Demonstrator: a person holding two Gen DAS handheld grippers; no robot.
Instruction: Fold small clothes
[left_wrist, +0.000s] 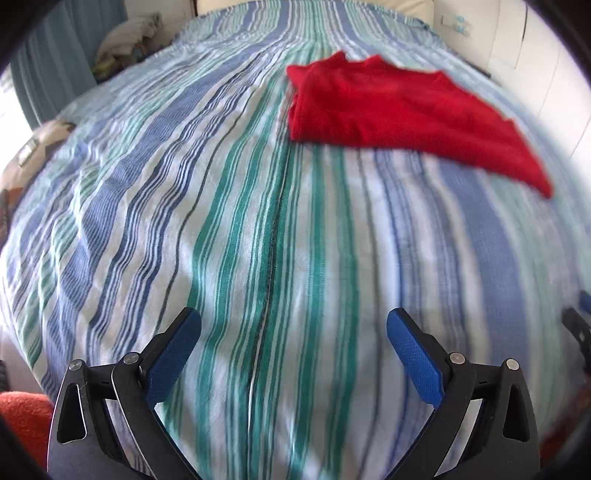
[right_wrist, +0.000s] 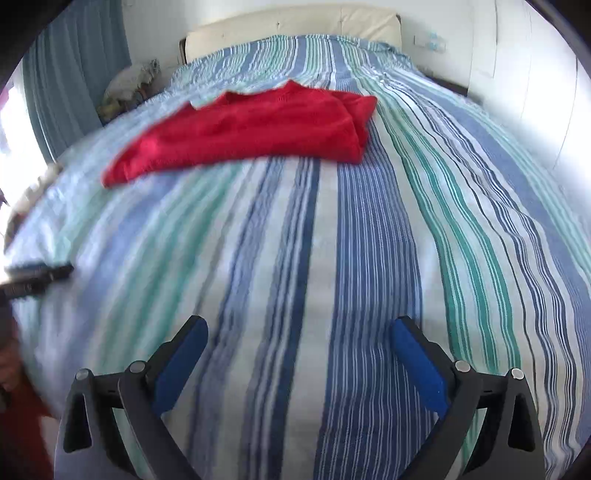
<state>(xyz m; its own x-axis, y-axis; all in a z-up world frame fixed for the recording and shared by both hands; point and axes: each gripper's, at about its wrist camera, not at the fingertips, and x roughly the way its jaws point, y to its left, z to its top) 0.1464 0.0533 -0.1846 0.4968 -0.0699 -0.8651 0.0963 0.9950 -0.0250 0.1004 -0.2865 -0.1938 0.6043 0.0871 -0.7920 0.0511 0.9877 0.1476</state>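
Note:
A red knitted garment (left_wrist: 399, 107) lies folded over on the striped bedspread (left_wrist: 240, 229), far ahead and to the right in the left wrist view. In the right wrist view the garment (right_wrist: 251, 129) lies far ahead and to the left. My left gripper (left_wrist: 293, 332) is open and empty, hovering over the near part of the bed. My right gripper (right_wrist: 299, 339) is open and empty, also over the near part of the bed. The left gripper's tip (right_wrist: 37, 277) shows blurred at the left edge of the right wrist view.
A cream headboard (right_wrist: 295, 26) stands at the far end of the bed. Blue curtains (right_wrist: 74, 74) and a pile of pale cloth (right_wrist: 129, 85) are at the far left. White walls (right_wrist: 535, 92) run along the right. An orange cloth (left_wrist: 22, 421) sits at the near left.

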